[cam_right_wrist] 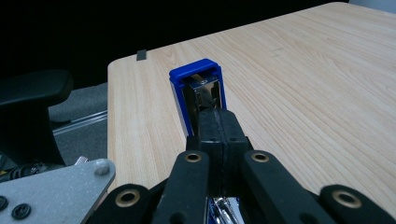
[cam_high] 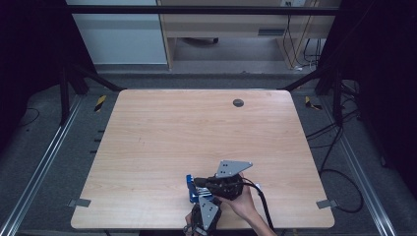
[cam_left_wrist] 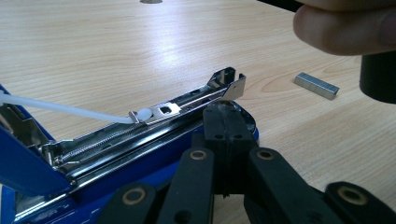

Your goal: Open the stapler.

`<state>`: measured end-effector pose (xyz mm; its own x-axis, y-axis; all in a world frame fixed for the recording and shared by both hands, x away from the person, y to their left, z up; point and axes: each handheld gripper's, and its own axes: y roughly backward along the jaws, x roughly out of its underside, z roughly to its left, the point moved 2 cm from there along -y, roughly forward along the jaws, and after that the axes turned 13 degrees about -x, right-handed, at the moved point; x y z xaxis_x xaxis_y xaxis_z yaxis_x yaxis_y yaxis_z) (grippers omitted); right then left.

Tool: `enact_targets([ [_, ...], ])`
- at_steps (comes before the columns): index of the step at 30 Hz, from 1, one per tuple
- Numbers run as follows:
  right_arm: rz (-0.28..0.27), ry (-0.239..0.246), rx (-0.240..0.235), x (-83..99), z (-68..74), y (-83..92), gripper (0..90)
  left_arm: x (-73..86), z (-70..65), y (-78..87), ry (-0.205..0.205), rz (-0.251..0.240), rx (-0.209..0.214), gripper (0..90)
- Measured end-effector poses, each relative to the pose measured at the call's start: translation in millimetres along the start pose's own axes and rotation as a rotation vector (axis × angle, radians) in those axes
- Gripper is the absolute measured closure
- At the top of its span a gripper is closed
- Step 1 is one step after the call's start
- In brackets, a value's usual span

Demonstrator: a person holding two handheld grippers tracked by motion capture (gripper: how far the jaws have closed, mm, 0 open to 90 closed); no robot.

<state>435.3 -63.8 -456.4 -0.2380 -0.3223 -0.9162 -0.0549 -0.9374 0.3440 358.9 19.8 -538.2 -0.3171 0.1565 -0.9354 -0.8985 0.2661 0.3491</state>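
A blue stapler (cam_high: pixel 192 191) lies opened near the table's front edge. In the left gripper view its metal staple channel (cam_left_wrist: pixel 187 105) is bared, with a white guide rod (cam_left_wrist: pixel 60 108) running back to the raised blue lid (cam_left_wrist: pixel 18 163). My left gripper (cam_left_wrist: pixel 228 112) is shut, with its tips resting on the front end of the stapler's base. My right gripper (cam_right_wrist: pixel 217 119) is shut too, its tips against the inside of the upturned lid (cam_right_wrist: pixel 196 70). A strip of staples (cam_left_wrist: pixel 316 85) lies on the wood to the right of the stapler.
The light wooden table (cam_high: pixel 196 128) has a round grommet (cam_high: pixel 238 103) near its far edge. A person's hand (cam_high: pixel 243 201) holds the right gripper, and a finger (cam_left_wrist: pixel 345 28) of it is close by in the left gripper view. A black chair part (cam_right_wrist: pixel 32 91) stands off the table's edge.
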Motion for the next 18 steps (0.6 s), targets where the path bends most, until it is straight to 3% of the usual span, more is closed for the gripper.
enact_targets([
  [18,0.004,-0.001,-0.023,-2.1,-1.7,-7.7,90.0,0.2,-0.6,0.1,0.002,-0.003,-0.003,89.6],
])
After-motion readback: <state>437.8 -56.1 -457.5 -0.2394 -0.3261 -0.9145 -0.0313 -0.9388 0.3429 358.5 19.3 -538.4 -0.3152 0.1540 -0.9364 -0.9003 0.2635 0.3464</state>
